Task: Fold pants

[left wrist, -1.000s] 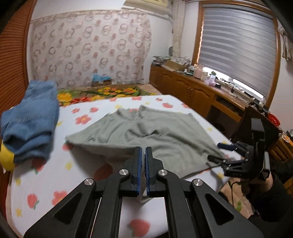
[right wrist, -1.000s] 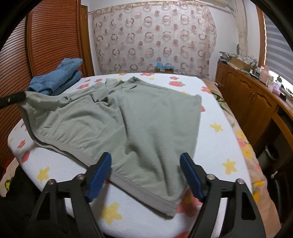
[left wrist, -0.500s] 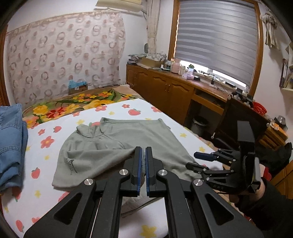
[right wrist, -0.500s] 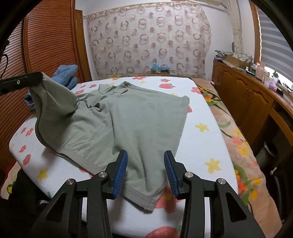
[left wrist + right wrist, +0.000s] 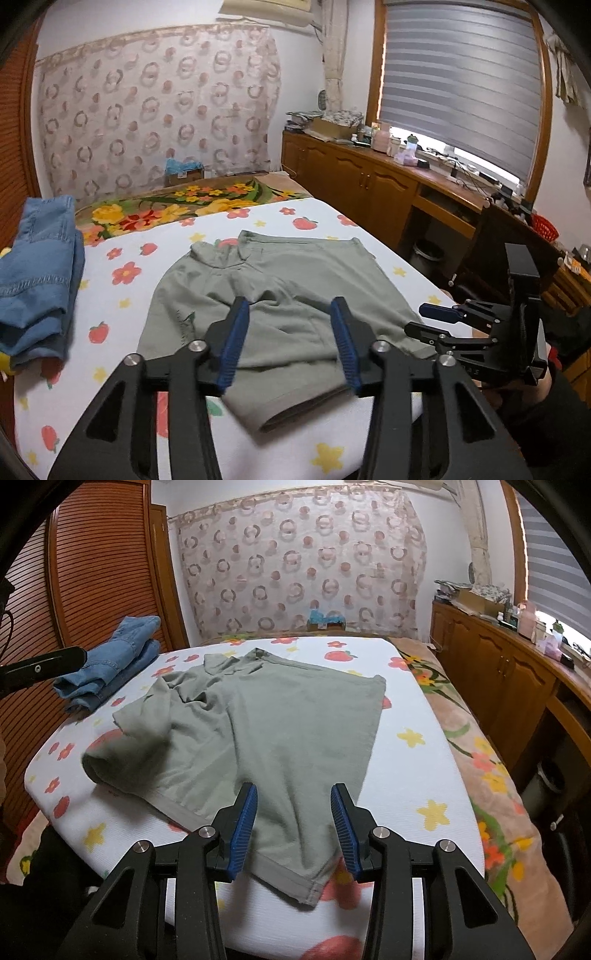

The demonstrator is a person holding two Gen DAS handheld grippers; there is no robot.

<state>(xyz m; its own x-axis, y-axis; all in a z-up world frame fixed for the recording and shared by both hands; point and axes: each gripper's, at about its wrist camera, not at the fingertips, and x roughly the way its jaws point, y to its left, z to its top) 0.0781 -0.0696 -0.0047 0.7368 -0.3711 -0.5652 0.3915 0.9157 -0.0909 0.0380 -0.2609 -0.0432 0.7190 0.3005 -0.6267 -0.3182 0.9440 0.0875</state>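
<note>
My left tongs (image 5: 290, 341) are opening up and nothing is pinched between them. My right tongs (image 5: 293, 829) are hanging apart too, over a hem of the green pants (image 5: 280, 731), not pinching it. The pants are lying on the flowery bed (image 5: 417, 782), one side flopped over. Blue jeans (image 5: 37, 273) are sitting near the far edge.

Hardly any writing can be read in either view. On the body of the right tongs (image 5: 432, 320), seen from the left wrist camera, a few pale embossed letters show, ending in what looks like "AS"; the rest is too small and blurred. A small dark mark on the grey-green pants (image 5: 280, 295) is not legible.
</note>
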